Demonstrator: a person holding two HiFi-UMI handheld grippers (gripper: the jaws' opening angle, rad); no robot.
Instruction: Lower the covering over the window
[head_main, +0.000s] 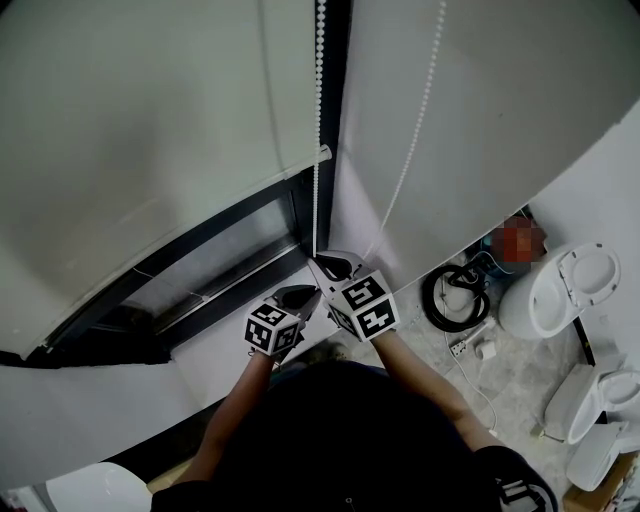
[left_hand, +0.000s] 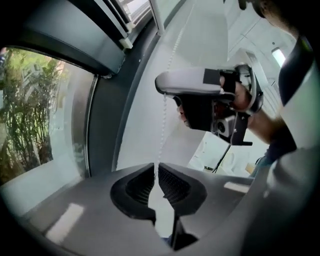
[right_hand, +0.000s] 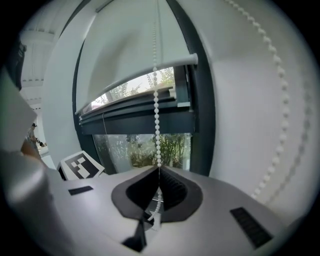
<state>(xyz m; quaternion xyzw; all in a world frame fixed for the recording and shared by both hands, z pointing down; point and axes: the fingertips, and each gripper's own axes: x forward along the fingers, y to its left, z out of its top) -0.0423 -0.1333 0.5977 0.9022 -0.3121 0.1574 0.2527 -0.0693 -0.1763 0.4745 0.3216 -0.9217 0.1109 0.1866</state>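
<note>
The left gripper (left_hand: 156, 171) pinches the white bead chain (head_main: 319, 100). The right gripper (right_hand: 159, 172) pinches the same chain just above it, near the blind (head_main: 150, 110).

Left of the bead chain (head_main: 318, 100), bottom rail (right_hand: 175, 63) and dark window frame (head_main: 180, 270) are blocking passage. Right of it, a second chain (head_main: 412, 130) is hanging; below it, white sill (head_main: 210, 355) is lying open.

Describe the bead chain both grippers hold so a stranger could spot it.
Find the dark window post between the white blinds. The bead chain runs straight down beside it; the other chain slants loose across the right blind.
</note>
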